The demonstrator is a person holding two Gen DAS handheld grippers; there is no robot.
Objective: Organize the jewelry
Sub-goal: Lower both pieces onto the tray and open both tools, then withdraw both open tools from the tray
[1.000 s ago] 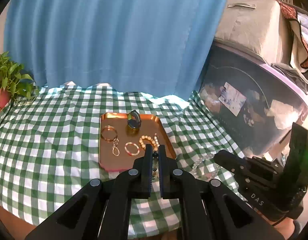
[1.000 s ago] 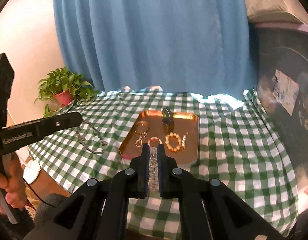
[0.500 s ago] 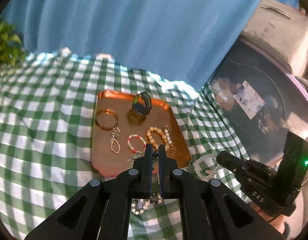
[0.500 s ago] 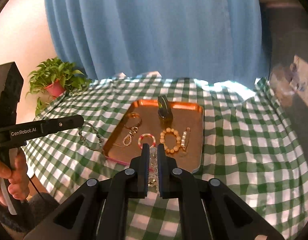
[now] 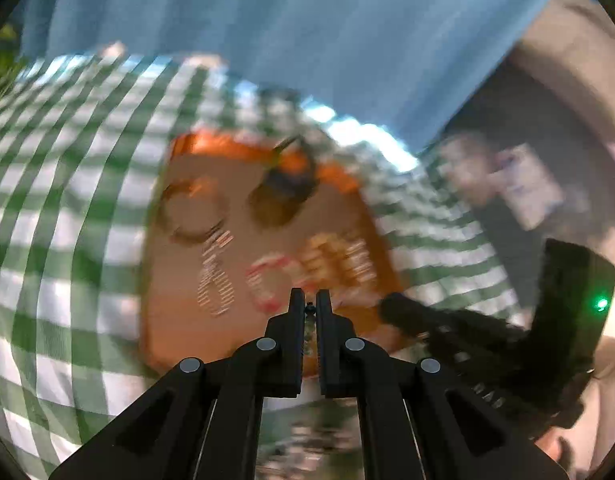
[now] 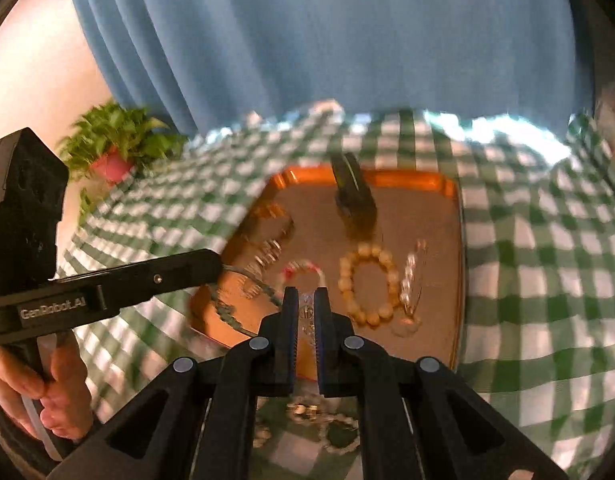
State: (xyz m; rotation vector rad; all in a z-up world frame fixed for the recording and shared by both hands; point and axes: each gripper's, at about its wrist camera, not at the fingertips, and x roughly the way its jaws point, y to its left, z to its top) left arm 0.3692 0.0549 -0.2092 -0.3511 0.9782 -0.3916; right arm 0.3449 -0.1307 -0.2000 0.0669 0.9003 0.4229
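A copper tray [image 5: 175, 320] [image 6: 435, 216] lies on the green checked cloth and holds a gold bangle [image 5: 193, 212], a drop earring [image 5: 213, 284], a red-and-white bracelet [image 5: 267, 280] [image 6: 303, 270], a tan bead bracelet [image 6: 367, 284], a clear bracelet [image 6: 411, 280] and a dark ring holder [image 6: 353, 196]. My left gripper [image 5: 309, 304] is shut on a dark beaded strand [image 6: 231, 316] that hangs over the tray's near edge. My right gripper [image 6: 306, 300] is shut on a clear bead bracelet [image 6: 307, 312] above the tray's front. The left view is motion-blurred.
A potted plant [image 6: 115, 148] stands at the table's far left. A blue curtain [image 6: 307, 40] hangs behind. A dark storage bin [image 5: 519, 200] with a grey bag on top stands to the right of the table.
Both grippers have moved forward and lower toward the tray, each still holding its strand. The tray looks larger and nearer in both views.
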